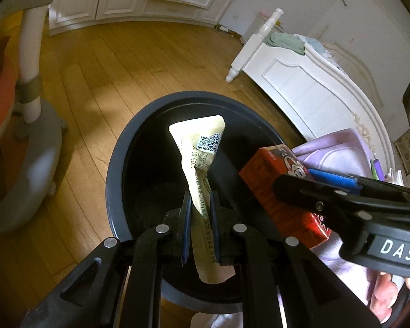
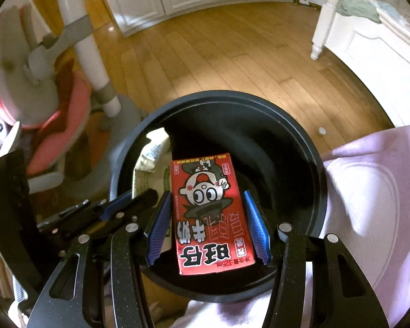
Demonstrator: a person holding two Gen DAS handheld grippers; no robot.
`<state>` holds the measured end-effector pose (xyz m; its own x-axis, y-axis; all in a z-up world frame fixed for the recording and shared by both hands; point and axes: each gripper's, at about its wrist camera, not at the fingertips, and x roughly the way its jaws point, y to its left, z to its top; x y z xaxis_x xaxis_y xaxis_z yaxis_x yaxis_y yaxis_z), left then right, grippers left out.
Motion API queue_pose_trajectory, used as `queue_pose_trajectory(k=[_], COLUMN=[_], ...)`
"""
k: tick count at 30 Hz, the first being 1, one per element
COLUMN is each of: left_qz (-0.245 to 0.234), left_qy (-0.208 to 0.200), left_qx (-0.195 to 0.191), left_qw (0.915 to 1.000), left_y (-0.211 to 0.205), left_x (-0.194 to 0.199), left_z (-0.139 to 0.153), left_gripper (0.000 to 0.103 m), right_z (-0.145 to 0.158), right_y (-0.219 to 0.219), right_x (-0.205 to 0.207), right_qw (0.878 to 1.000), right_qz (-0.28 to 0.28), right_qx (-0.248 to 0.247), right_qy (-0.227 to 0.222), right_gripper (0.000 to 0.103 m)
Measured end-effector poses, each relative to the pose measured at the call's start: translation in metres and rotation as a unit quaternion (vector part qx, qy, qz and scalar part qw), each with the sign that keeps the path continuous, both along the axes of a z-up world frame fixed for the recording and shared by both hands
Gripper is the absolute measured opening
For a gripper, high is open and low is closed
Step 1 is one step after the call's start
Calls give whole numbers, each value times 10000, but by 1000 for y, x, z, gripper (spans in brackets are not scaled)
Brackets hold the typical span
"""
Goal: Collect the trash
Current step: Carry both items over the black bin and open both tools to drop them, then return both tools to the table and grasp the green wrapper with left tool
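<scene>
Left claw (image 1: 200,213) is clenched on a crumpled yellow wrapper (image 1: 202,158); right claw (image 2: 208,227) grasps a red milk carton (image 2: 209,213). Both hang over the black bin (image 1: 114,175), seemingly empty inside. Release each only when well inside the rim, carton first.

The mouth of the round dark plastic bin (image 2: 309,147) lay open below, its far half unblocked, while the near half was taken up by the crumpled pale yellow wrapper (image 1: 202,158) and the red printed drink carton (image 2: 207,213) held side by side over it. Beyond the bin the wooden plank floor (image 1: 117,63) was free. A lilac cloth (image 2: 369,191) crowded the bin's right rim, the white panelled bed frame (image 1: 309,87) stood behind it, and a grey-based chair (image 1: 30,147) closed the left.
</scene>
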<state>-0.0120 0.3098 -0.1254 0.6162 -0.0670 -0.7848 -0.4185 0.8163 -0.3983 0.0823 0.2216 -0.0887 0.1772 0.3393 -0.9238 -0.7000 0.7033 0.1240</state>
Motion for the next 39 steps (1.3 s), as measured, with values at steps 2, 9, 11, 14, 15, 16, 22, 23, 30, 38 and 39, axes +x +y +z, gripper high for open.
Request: queue_pose_trajectory(k=[2,9,11,14,15,16,22,23,30,38,39], left_qz=[-4,-19,-42,-13,-4,4,-78,-131,-647,-1954,-2110], left_qy=[25,137,177,213,214,210,113,82,-415,-853,-868], left_qx=[6,63,96,161,185,209,413,460,1041,1478,1529], left_qw=[10000,9999,9998,9996,9996,9996,9991,9988,9916,9658,9615], left_y=[-1,-3,-5,-6,-7,-8,-21,-26,-80,-170,-182], left_x=[1,3,4,3,2,1,-1,1,18,57,62], left_z=[-1,4,7,12,14,16,34,39,87,121,122], left_gripper=[14,17,18,18,18,18,18,18,69,78,79], right_z=[-1,0,3,10,12,15,41,46,80,107,109], right_y=[1,-6,-9,-13,-15,-20,-63,-74,-173,-309,-327], right_x=[0,4,3,1,0,0,1,2,18,32,34], right_qw=[10000,9997,9993,9984,9978,9968,9877,9853,9670,9476,9456], right_qz=[11,61,110,143,144,141,-56,-108,-697,-1541,-1670], right_qx=[10,180,314,529,630,775,1563,1699,2448,2657,2603], right_qy=[28,140,179,147,146,145,82,101,-99,-874,-1012], right_gripper=[53,56,59,62,63,64,69,70,70,70,70])
